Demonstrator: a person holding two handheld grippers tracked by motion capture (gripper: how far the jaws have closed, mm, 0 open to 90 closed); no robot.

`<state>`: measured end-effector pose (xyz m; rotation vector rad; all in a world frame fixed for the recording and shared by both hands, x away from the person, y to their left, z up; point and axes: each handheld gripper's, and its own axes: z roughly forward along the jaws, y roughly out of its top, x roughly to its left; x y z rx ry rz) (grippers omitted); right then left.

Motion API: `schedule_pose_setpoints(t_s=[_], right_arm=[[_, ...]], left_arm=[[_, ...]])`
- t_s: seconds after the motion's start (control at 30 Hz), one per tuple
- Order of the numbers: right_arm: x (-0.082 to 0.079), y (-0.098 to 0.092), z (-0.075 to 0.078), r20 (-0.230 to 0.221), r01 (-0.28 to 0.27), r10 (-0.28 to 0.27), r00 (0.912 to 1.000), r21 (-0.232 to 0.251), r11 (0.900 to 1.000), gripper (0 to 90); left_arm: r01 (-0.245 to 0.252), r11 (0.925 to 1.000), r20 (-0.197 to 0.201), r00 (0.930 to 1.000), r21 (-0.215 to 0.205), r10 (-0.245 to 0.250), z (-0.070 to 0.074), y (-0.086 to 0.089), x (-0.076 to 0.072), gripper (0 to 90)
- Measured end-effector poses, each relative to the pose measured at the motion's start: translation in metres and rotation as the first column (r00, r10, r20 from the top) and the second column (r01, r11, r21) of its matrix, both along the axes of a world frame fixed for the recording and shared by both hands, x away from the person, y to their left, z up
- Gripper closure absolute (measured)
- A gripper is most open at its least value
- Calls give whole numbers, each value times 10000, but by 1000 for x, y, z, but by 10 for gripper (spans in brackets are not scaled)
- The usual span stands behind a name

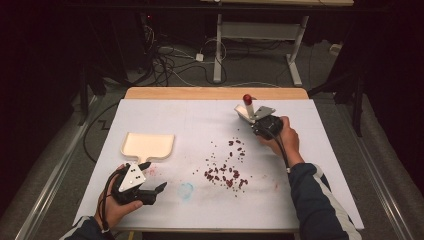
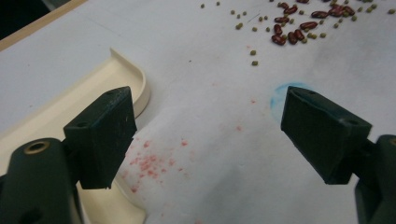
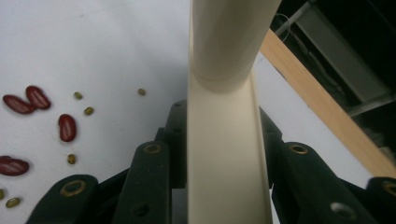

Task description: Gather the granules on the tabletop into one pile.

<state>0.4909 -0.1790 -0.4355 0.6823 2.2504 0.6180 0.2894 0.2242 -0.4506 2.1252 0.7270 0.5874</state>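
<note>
At right of centre, our right gripper (image 1: 260, 121) clamps a cream brush (image 1: 246, 107) above scattered beans (image 1: 226, 170) — ready to sweep. Lower left, our left gripper (image 1: 152, 176) gapes wide beside the dustpan (image 1: 148, 145).

The room is dark, its walls lost in shadow. At twelve o'clock beyond the table (image 1: 220, 93), whose white top ends in a pale wooden far edge, stands a desk frame (image 1: 260, 35) on white legs. Cables (image 1: 170, 60) tangle over the grey floor (image 1: 345, 120) at eleven o'clock. Light falls mainly on the tabletop.
</note>
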Motion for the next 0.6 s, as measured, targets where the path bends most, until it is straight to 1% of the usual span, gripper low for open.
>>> schedule_pose_setpoints(t_s=[0.03, 0.1, 0.17, 0.23, 0.27, 0.3, 0.33, 0.37, 0.4, 0.43, 0.47, 0.5, 0.53, 0.57, 0.6], right_arm=[[-3, 10, -4, -68, -237, 235, 9997, -361, 9991, 680], [-5, 14, -6, -73, -282, 279, 9996, -422, 9987, 680], [-12, 18, -11, -30, -439, 438, 9990, -262, 9987, 679], [-19, 19, -12, -85, -580, 579, 9983, -76, 9983, 678], [-22, 20, -13, 41, -738, 738, 9973, 43, 9973, 679], [-27, 20, -14, 13, -858, 858, 9963, 191, 9961, 678], [-27, 20, -14, 13, -858, 858, 9963, 191, 9961, 678], [-37, 23, -15, 55, -1166, 1165, 9932, 206, 9930, 678], [-42, 24, -15, 84, -1336, 1334, 9910, 180, 9909, 678], [-42, 24, -15, 84, -1336, 1334, 9910, 180, 9909, 678], [-53, 28, -15, 80, -1768, 1766, 9842, 336, 9837, 678], [-53, 28, -15, 80, -1768, 1766, 9842, 336, 9837, 678], [-59, 29, -15, 97, -1949, 1947, 9808, 330, 9803, 678], [-70, 32, -16, 144, -2163, 2160, 9763, 259, 9760, 678], [-75, 33, -16, 135, -2273, 2270, 9738, 267, 9735, 678]], left_arm=[[22, 10000, 18, 10000, 7, -22, 0, -1, 0, 171], [20, 10000, 6, 10000, 88, -20, 0, -1, -1, 171], [15, 10000, -16, 10000, 53, -15, 0, 0, -2, 171], [-22, 10000, -11, 10000, -16, 22, 1, 1, -3, 171], [-30, 10000, -40, 10000, -76, 30, 1, 2, -3, 171], [-38, 9999, -80, 10000, -159, 36, 1, 2, -4, 172], [-41, 9998, -116, 9999, -216, 38, 1, 2, -4, 172], [-54, 9996, -135, 9999, -260, 50, 1, 2, -4, 171], [-73, 9997, -134, 9999, -244, 70, 1, 2, -5, 171], [-75, 9998, -133, 9999, -202, 72, 1, 2, -5, 171], [-81, 9998, -131, 9999, -172, 79, 1, 2, -5, 171], [-92, 9998, -122, 9999, -170, 90, 1, 1, -5, 171], [-89, 9998, -122, 9999, -158, 87, 1, 1, -5, 171], [-87, 9999, -128, 9999, -137, 85, 1, 1, -5, 171], [-87, 9999, -161, 9998, -118, 85, 1, 0, -5, 171]])
